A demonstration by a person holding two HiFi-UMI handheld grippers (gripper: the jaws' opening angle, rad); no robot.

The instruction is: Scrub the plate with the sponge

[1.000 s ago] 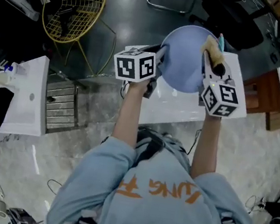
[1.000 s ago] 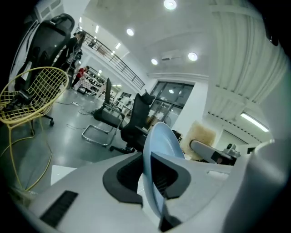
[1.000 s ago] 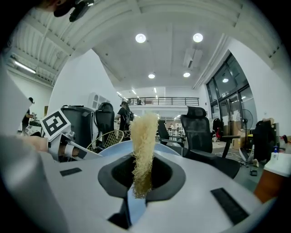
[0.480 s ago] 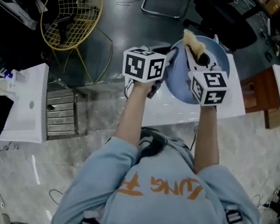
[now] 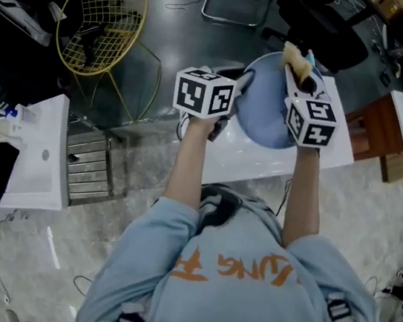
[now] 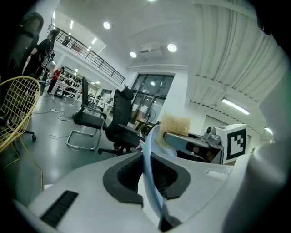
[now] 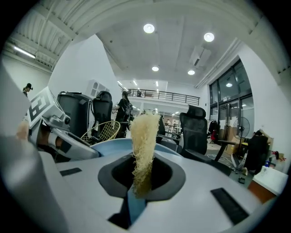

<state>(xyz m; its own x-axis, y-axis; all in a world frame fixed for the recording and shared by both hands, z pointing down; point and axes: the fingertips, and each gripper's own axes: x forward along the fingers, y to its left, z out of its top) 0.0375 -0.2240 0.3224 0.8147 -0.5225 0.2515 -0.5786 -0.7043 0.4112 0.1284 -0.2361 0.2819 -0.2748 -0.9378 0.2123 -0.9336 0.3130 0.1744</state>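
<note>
While the left hand-held gripper [image 6: 151, 179] pinches the blue plate [image 5: 262, 115], the right hand-held gripper [image 7: 140, 184] clamps the sponge [image 7: 143, 141].

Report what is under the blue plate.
The plate, gripped by its rim in the left gripper, is above the white table, whose bare near edge shows. The part directly beneath the plate is covered, so anything there cannot be seen.

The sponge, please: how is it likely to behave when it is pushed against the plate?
The sponge looks coarse and fibrous, so it is probably light and squashes easily. It stands upright above the jaws pinching it, so it likely has some stiffness, though its free tip may bend against the plate.
</note>
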